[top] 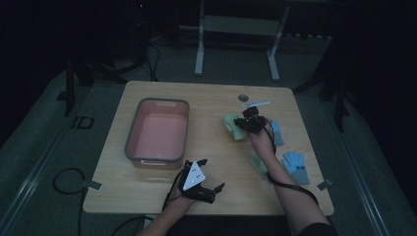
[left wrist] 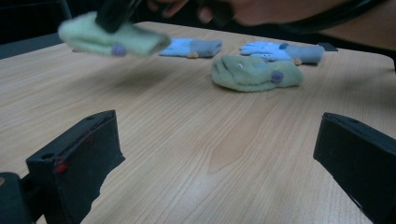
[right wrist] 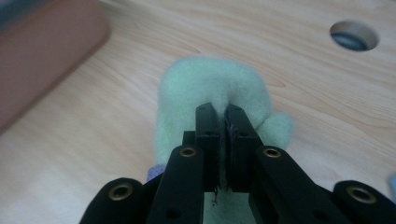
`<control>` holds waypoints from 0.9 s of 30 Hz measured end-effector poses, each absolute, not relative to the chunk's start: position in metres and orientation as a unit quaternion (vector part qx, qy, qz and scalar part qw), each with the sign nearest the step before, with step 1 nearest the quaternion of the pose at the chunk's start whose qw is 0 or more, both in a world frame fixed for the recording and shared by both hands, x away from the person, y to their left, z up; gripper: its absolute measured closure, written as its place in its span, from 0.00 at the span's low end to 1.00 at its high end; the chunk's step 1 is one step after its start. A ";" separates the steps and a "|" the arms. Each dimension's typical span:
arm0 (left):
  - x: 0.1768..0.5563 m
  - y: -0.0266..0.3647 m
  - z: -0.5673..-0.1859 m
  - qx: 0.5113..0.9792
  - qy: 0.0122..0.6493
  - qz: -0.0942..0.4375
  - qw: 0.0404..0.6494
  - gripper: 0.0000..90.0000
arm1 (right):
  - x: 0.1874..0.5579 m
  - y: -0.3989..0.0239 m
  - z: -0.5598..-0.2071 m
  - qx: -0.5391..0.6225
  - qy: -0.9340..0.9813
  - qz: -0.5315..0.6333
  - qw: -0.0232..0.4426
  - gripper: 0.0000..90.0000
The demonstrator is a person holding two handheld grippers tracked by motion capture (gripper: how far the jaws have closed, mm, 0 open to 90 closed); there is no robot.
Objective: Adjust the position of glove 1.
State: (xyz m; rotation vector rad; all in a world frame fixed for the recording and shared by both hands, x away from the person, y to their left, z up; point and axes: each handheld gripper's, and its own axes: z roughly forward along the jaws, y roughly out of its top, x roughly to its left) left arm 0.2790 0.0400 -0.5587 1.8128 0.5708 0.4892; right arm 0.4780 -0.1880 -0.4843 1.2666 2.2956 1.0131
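I had the right gripper (top: 244, 119) in the upper right of the high view, its jaws clamped on a pale green glove (top: 234, 126). In the right gripper view the two black jaws stood almost together at the centre of the frame, pinching a fold of that green glove (right wrist: 212, 91), which bulged out above and to both sides of them. In the left gripper view the same glove (left wrist: 112, 39) hung at the upper left of the frame, clear of the wooden table (left wrist: 196, 140), blurred, with a small purple patch on it.

My left gripper (top: 205, 174) sat at the lower centre of the high view, near the table's front edge, jaws spread wide with nothing between them; in its own view the two black jaws stood far apart at the lower left and lower right corners over bare wood.

A second green glove (left wrist: 254, 72) lay flat on the table at the upper centre of the left gripper view, with two light blue gloves (left wrist: 191, 47) (left wrist: 280, 50) just behind it. A pink bin with a grey rim (top: 132, 135) stood left of centre in the high view, well apart from the lifted glove. A round hole (right wrist: 353, 36) in the tabletop showed at the upper right of the right gripper view.
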 end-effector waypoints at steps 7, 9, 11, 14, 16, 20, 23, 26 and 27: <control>0.279 0.040 -0.559 0.769 0.241 0.207 0.555 0.01 | 0.427 -0.173 -0.468 0.464 0.786 0.358 0.197 0.95; 0.279 0.040 -0.559 0.769 0.241 0.208 0.554 0.01 | 0.415 -0.170 -0.468 0.471 0.780 0.360 0.202 0.95; 0.279 0.039 -0.559 0.769 0.242 0.210 0.553 0.01 | 0.406 -0.167 -0.470 0.477 0.775 0.358 0.210 0.95; 0.278 0.039 -0.559 0.769 0.241 0.214 0.552 0.01 | 0.390 -0.160 -0.474 0.483 0.771 0.354 0.218 0.95; 0.278 0.039 -0.559 0.769 0.238 0.216 0.552 0.01 | 0.382 -0.157 -0.477 0.492 0.766 0.354 0.214 0.95; 0.277 0.038 -0.559 0.770 0.235 0.216 0.552 0.01 | 0.367 -0.152 -0.481 0.516 0.749 0.362 0.205 0.95; 0.276 0.038 -0.559 0.770 0.233 0.217 0.552 0.01 | 0.363 -0.148 -0.485 0.522 0.745 0.360 0.205 0.95; 0.276 0.038 -0.559 0.769 0.235 0.217 0.554 0.01 | 0.362 -0.144 -0.489 0.521 0.744 0.355 0.220 0.95; 0.276 0.038 -0.559 0.769 0.235 0.217 0.554 0.01 | 0.363 -0.144 -0.491 0.524 0.741 0.355 0.226 0.95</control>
